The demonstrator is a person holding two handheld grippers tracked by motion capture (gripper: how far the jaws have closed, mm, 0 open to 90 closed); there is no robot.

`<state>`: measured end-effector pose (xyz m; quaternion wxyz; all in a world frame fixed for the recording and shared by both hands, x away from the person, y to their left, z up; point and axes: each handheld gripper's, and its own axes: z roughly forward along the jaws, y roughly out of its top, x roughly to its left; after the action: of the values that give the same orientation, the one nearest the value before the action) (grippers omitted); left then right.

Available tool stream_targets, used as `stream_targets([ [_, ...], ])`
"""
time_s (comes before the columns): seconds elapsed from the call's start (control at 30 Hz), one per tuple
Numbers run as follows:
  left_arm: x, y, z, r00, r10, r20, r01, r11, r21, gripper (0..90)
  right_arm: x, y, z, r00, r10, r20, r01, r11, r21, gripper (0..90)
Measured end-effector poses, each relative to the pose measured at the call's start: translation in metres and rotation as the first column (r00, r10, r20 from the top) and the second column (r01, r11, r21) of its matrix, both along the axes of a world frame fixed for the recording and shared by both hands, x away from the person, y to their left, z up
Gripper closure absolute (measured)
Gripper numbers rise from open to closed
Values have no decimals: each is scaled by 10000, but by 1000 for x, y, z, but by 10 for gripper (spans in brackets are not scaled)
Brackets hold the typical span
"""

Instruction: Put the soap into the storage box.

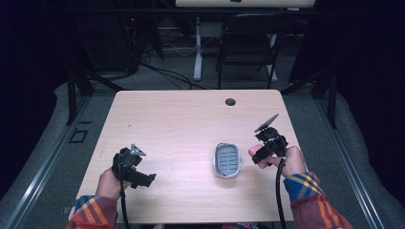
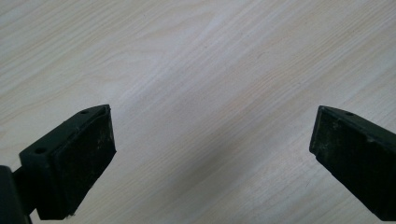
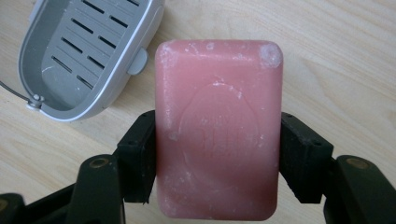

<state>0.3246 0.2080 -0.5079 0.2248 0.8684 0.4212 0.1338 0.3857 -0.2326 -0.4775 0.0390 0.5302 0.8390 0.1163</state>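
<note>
Right gripper view: the right tool (image 3: 218, 154) pinches a pink soap bar (image 3: 218, 128) across its short width, one pad on each long edge, so the bar's long axis runs straight out along the jaws. Bar embossed on its face, whitish residue at the corners. The grey soap dish (image 3: 88, 56) lies on the bench (image 3: 345, 56) up and to the left of the bar, near it but apart; no contact between bar and dish. Dish is an oval tray with a slotted floor, nothing in it; a thin wire fitting sits at its rim. High view: the dish (image 1: 227, 160) rests on the bench (image 1: 181, 119) just left of the right tool (image 1: 261, 153), which holds the bar beside it; the dish's long axis runs away from the person. The right hand is much the nearer to the dish. The left tool (image 1: 143, 177) sits well apart from the dish on its far left. Left gripper view: its jaws are spread wide over bare wood, nothing between them. Judgement: the coming move needs the bar shifted sideways over the dish, with the two long axes brought in line.
</note>
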Motion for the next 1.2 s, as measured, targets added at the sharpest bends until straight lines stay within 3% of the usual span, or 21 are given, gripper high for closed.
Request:
stream_targets([
  [0.53, -1, 0, -1, 10000, -42, -66, 42, 9999, 96, 1, 7, 12, 11, 9991, 387, 163, -386, 9992, -57, 371],
  [0.57, -1, 0, -1, 10000, -33, -63, 34, 10000, 90, 1, 8, 13, 14, 9984, 565, 9, -565, 9981, -226, 371],
  [0.63, -1, 0, 0, 10000, -56, -65, 56, 9999, 114, 1, 7, 15, 13, 9988, 441, 232, -438, 9990, -111, 371],
  [0.93, -2, 1, 0, 10000, -60, -52, 61, 9999, 133, 1, 9, 24, 19, 9978, 608, 263, -603, 9980, -193, 371],
  [1.2, -1, -1, -1, 9999, -122, -82, 123, 9998, 162, 1, 13, 35, 21, 9948, 1014, 92, -1010, 9941, -383, 371],
])
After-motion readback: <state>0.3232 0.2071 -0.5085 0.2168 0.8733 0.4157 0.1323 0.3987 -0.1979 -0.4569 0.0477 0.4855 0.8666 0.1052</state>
